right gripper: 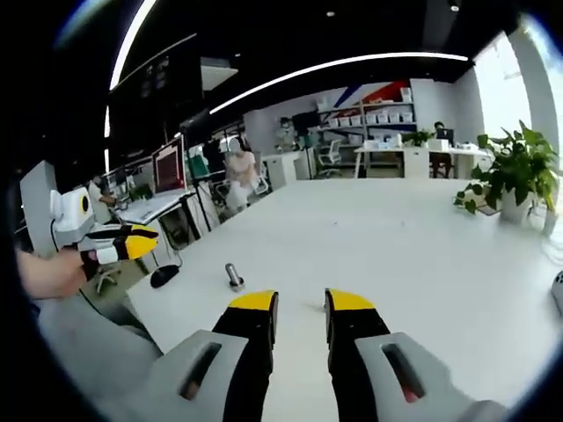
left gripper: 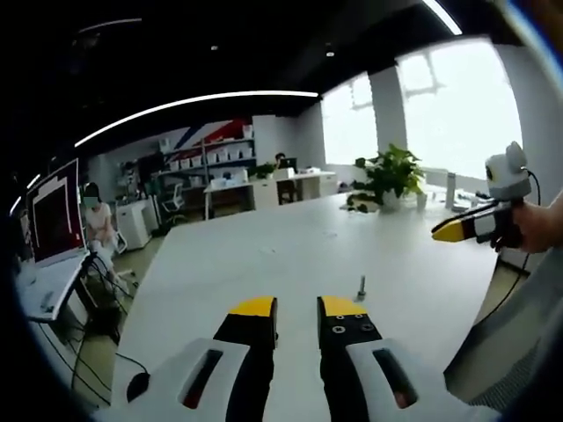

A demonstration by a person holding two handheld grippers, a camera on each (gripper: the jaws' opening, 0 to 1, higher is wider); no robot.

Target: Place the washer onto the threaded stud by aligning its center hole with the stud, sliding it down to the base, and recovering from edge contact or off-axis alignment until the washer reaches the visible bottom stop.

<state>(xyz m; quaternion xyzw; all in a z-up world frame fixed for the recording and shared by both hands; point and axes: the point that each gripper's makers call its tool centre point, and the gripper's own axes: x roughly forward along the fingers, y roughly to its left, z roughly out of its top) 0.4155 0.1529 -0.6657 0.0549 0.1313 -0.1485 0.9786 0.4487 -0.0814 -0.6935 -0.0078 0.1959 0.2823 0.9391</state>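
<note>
Small grey metal threaded stud (left gripper: pixel 361 286) stands upright on the white tabletop (left gripper: pixel 264 264), at one o'clock beyond the left tool (left gripper: pixel 297 308). Both tools are spread and empty. Likely rigid, light, slippery; the washer's whereabouts are unclear.

In the right gripper view the stud (right gripper: pixel 234 277) sits at eleven o'clock from the right tool (right gripper: pixel 301 303).

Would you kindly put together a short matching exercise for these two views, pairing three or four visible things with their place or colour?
Things:
1. threaded stud
2. potted plant
3. computer mouse
4. left gripper

Descriptions:
A. leafy green, near the table's far edge by the windows
B. black, lying at the table's edge
C. jaws tipped yellow, nothing between them
D. small, grey, standing on the white table

Pairs: 1-D, 2-A, 3-B, 4-C
</note>
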